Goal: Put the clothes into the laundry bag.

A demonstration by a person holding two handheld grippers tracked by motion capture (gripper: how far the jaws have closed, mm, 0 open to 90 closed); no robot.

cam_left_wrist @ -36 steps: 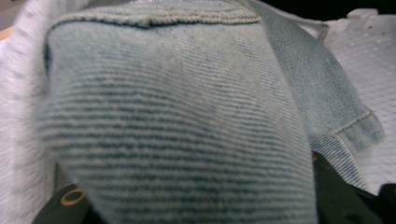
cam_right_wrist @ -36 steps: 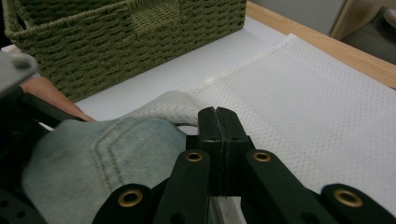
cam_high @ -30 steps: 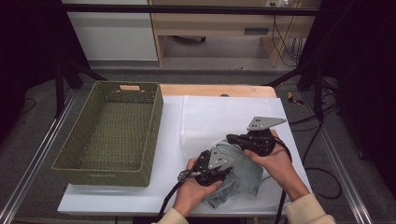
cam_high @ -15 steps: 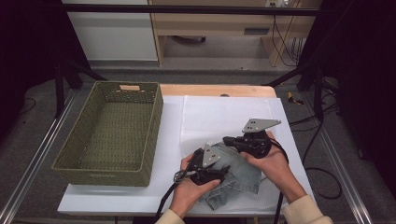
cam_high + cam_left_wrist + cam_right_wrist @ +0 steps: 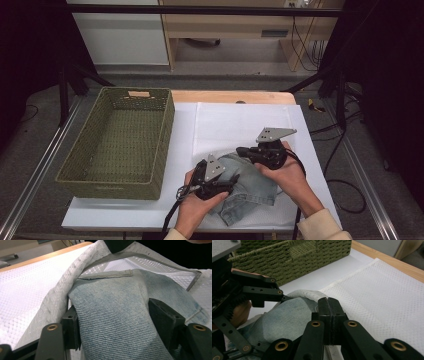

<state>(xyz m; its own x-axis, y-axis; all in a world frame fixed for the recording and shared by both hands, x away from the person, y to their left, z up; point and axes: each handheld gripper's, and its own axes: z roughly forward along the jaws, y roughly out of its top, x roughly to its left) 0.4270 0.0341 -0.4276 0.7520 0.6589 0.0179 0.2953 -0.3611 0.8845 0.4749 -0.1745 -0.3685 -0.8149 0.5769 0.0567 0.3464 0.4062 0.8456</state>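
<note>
Folded denim garment (image 5: pixel 250 182) at near edge of surface (image 5: pixel 125 217), half inside white mesh bag (image 5: pixel 235 125), L gripper (image 5: pixel 112 322) jaws just closing, either side of denim w/ slack, R gripper (image 5: pixel 328 315) pinched on bag's rim, green wicker basket (image 5: pixel 120 145) beyond at left.

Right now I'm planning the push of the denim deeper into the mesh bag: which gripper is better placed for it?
Left. The left gripper straddles the denim with jaws open, while the right gripper is shut on the mesh bag edge, holding it open.
</note>
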